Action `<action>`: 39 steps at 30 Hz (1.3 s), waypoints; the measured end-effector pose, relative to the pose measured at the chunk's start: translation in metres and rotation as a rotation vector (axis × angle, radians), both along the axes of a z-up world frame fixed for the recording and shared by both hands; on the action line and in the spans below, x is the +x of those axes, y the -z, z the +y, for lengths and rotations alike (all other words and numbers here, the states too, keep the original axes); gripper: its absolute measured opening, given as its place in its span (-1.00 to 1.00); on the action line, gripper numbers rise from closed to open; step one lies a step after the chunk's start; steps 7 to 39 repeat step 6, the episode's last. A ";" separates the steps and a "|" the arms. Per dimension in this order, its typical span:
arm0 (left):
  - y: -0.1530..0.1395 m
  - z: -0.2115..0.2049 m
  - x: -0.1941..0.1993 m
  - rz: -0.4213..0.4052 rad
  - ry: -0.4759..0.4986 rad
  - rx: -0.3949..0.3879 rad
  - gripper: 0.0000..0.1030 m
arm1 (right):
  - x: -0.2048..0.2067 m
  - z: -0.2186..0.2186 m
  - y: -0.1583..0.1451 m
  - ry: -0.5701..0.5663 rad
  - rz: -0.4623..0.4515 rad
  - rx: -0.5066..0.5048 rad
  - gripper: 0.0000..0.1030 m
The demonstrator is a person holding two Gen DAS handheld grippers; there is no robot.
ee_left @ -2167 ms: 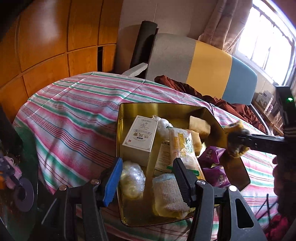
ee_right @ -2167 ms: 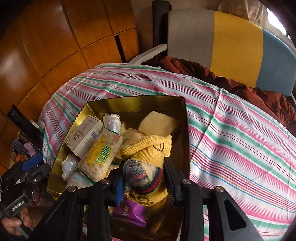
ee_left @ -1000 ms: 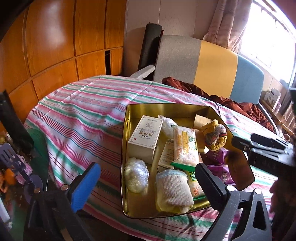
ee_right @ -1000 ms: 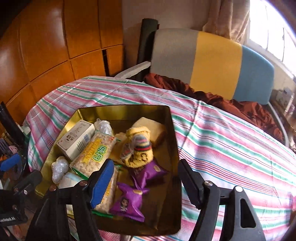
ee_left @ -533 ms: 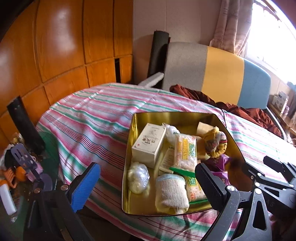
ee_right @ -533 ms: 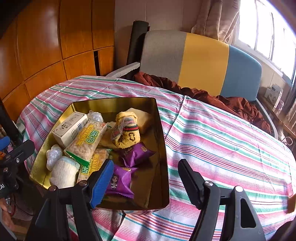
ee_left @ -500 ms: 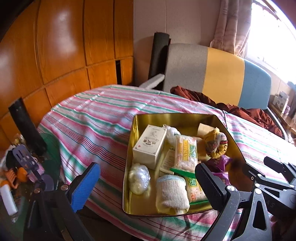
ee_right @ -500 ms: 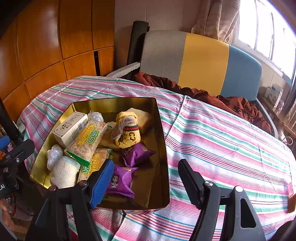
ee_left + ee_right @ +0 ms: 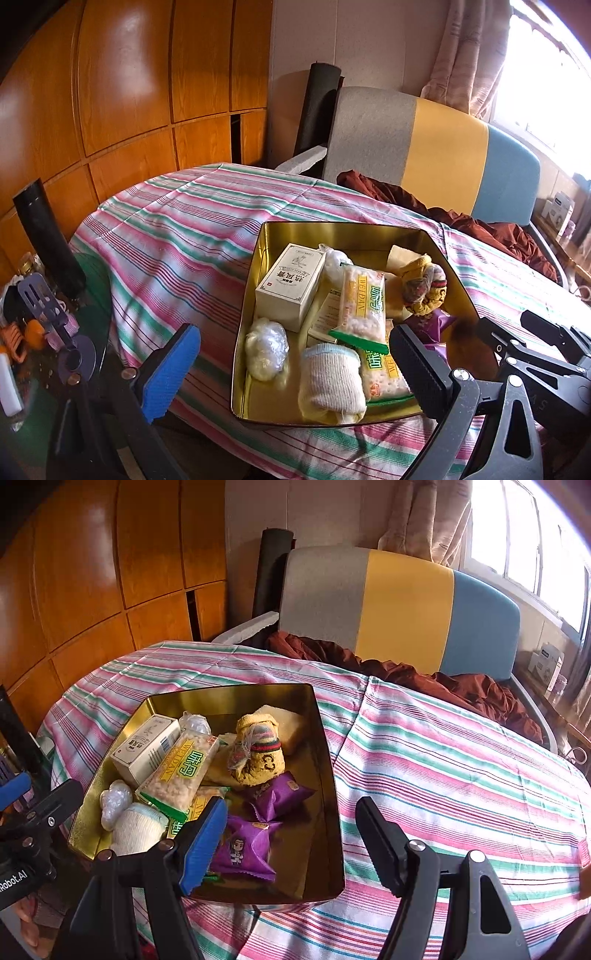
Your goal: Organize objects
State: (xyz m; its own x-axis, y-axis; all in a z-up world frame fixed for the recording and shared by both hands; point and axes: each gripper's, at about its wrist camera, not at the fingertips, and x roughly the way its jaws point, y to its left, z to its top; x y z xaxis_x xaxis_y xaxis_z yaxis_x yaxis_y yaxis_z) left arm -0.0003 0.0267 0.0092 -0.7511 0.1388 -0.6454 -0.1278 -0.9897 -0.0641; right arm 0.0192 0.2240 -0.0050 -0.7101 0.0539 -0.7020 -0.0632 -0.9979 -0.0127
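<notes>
A gold tin tray (image 9: 332,230) (image 9: 328,775) sits on the striped tablecloth. Inside it lie a white box (image 9: 291,282) (image 9: 146,749), snack packets (image 9: 360,302) (image 9: 181,773), a rolled pale sock (image 9: 328,380) (image 9: 135,827), a yellow sock bundle (image 9: 424,284) (image 9: 260,755), a plastic-wrapped lump (image 9: 266,349) and purple packets (image 9: 243,849). My left gripper (image 9: 295,365) is open, held back over the tray's near edge. My right gripper (image 9: 291,838) is open and empty, above the tray's near right corner. Neither touches anything.
A grey, yellow and blue chair (image 9: 424,147) (image 9: 399,602) with a rust-red cloth (image 9: 424,675) stands behind the table. Wood panelling (image 9: 110,92) fills the left. A dark side table with small clutter (image 9: 37,325) sits low on the left. Bare striped cloth (image 9: 461,760) extends right of the tray.
The right gripper has let go of the yellow sock bundle, which now lies in the tray, and has drawn back. The left gripper has opened wider and pulled back too.
</notes>
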 end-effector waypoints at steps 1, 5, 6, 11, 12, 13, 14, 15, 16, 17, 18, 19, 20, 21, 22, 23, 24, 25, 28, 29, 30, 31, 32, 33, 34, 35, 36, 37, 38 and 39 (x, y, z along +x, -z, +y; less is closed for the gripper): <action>0.000 -0.001 0.001 0.009 -0.003 0.002 0.99 | -0.001 -0.001 0.000 -0.001 -0.001 0.001 0.42; 0.002 0.000 0.002 0.028 -0.005 -0.005 0.99 | -0.003 -0.004 0.002 -0.006 -0.006 0.005 0.42; 0.002 0.000 0.002 0.026 -0.002 -0.005 0.99 | -0.003 -0.005 0.002 -0.006 -0.007 0.006 0.42; 0.002 0.000 0.002 0.026 -0.002 -0.005 0.99 | -0.003 -0.005 0.002 -0.006 -0.007 0.006 0.42; 0.002 0.000 0.002 0.026 -0.002 -0.005 0.99 | -0.003 -0.005 0.002 -0.006 -0.007 0.006 0.42; 0.002 0.000 0.002 0.026 -0.002 -0.005 0.99 | -0.003 -0.005 0.002 -0.006 -0.007 0.006 0.42; 0.002 0.000 0.002 0.026 -0.002 -0.005 0.99 | -0.003 -0.005 0.002 -0.006 -0.007 0.006 0.42; 0.002 0.000 0.002 0.026 -0.002 -0.005 0.99 | -0.003 -0.005 0.002 -0.006 -0.007 0.006 0.42; 0.002 0.000 0.002 0.026 -0.002 -0.005 0.99 | -0.003 -0.005 0.002 -0.006 -0.007 0.006 0.42; 0.002 0.000 0.002 0.026 -0.002 -0.005 0.99 | -0.003 -0.005 0.002 -0.006 -0.007 0.006 0.42; 0.002 0.000 0.002 0.026 -0.002 -0.005 0.99 | -0.003 -0.005 0.002 -0.006 -0.007 0.006 0.42; 0.002 0.000 0.002 0.026 -0.002 -0.005 0.99 | -0.003 -0.005 0.002 -0.006 -0.007 0.006 0.42; 0.002 0.000 0.002 0.026 -0.002 -0.005 0.99 | -0.003 -0.005 0.002 -0.006 -0.007 0.006 0.42; 0.002 0.000 0.002 0.026 -0.002 -0.005 0.99 | -0.003 -0.005 0.002 -0.006 -0.007 0.006 0.42; 0.002 0.000 0.002 0.026 -0.002 -0.005 0.99 | -0.003 -0.005 0.002 -0.006 -0.007 0.006 0.42; 0.002 0.000 0.002 0.026 -0.002 -0.005 0.99 | -0.003 -0.005 0.002 -0.006 -0.007 0.006 0.42; 0.002 0.000 0.002 0.026 -0.002 -0.005 0.99 | -0.003 -0.005 0.002 -0.006 -0.007 0.006 0.42; 0.002 0.000 0.002 0.026 -0.002 -0.005 0.99 | -0.003 -0.005 0.002 -0.006 -0.007 0.006 0.42; 0.002 0.000 0.002 0.026 -0.002 -0.005 0.99 | -0.003 -0.005 0.002 -0.006 -0.007 0.006 0.42; 0.002 0.000 0.002 0.026 -0.002 -0.005 0.99 | -0.003 -0.005 0.002 -0.006 -0.007 0.006 0.42; 0.002 0.000 0.002 0.026 -0.002 -0.005 0.99 | -0.003 -0.005 0.002 -0.006 -0.007 0.006 0.42; 0.002 0.000 0.002 0.026 -0.002 -0.005 0.99 | -0.003 -0.005 0.002 -0.006 -0.007 0.006 0.42; 0.002 0.000 0.002 0.026 -0.002 -0.005 0.99 | -0.003 -0.005 0.002 -0.006 -0.007 0.006 0.42; 0.002 0.000 0.002 0.026 -0.002 -0.005 0.99 | -0.003 -0.005 0.002 -0.006 -0.007 0.006 0.42; 0.002 0.000 0.002 0.026 -0.002 -0.005 0.99 | -0.003 -0.005 0.002 -0.006 -0.007 0.006 0.42; 0.002 0.000 0.002 0.026 -0.002 -0.005 0.99 | -0.003 -0.005 0.002 -0.006 -0.007 0.006 0.42; 0.002 0.000 0.002 0.026 -0.002 -0.005 0.99 | -0.003 -0.005 0.002 -0.006 -0.007 0.006 0.42; 0.002 0.000 0.002 0.026 -0.002 -0.005 0.99 | -0.003 -0.005 0.002 -0.006 -0.007 0.006 0.42; 0.002 0.000 0.002 0.026 -0.002 -0.005 0.99 | -0.003 -0.005 0.002 -0.006 -0.007 0.006 0.42; 0.002 0.000 0.002 0.026 -0.002 -0.005 0.99 | -0.003 -0.005 0.002 -0.006 -0.007 0.006 0.42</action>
